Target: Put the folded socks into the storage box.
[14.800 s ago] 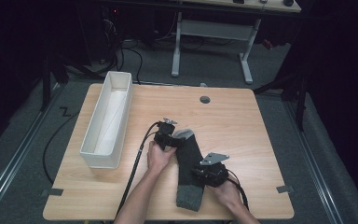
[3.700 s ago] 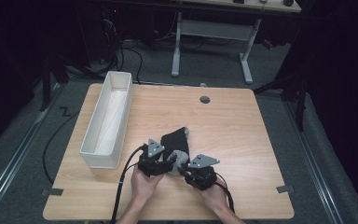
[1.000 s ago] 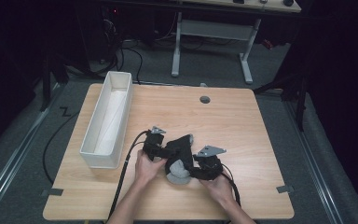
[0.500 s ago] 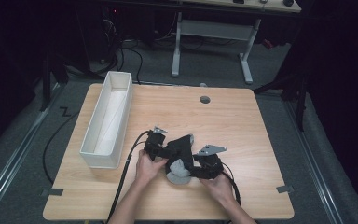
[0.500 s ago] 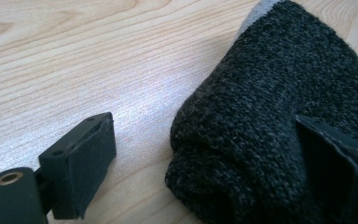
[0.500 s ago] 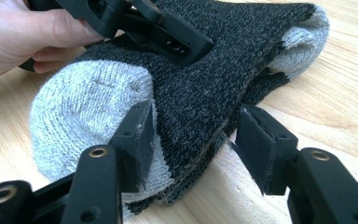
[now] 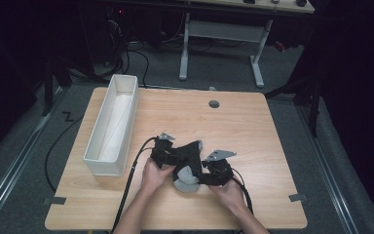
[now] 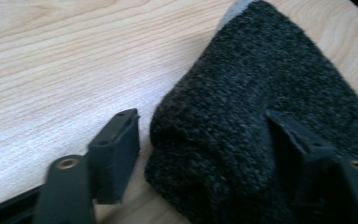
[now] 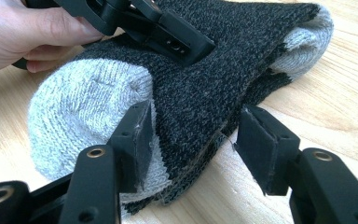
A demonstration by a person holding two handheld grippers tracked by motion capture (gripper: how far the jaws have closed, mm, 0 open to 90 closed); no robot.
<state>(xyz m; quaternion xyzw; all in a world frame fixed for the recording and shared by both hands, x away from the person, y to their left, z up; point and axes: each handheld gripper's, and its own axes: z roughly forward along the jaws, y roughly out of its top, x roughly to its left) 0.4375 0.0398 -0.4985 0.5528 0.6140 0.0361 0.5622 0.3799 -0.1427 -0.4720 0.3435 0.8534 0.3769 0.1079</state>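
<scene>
Left hand-held gripper (image 8: 200, 154) jaws just closing around the folded sock (image 7: 187, 163) at centre frame — not yet pinching; right hand-held gripper (image 9: 191, 140) gapes round its edge — next fold likely.

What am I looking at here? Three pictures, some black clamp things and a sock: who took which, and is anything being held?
No robot: a person holds a two-jawed tool in each hand. The high view looks down on the wooden table, where a white bin stands at the left. The other two pictures come from cameras riding on the tools. A dark sock with grey toe and heel lies folded between the hands. The left hand-held gripper has just been closing its jaws around the dark fold; one pad stands clear of the wool, so it is not clamped. The right hand-held gripper straddles the sock's grey end; one pad touches, the other stands apart.
</scene>
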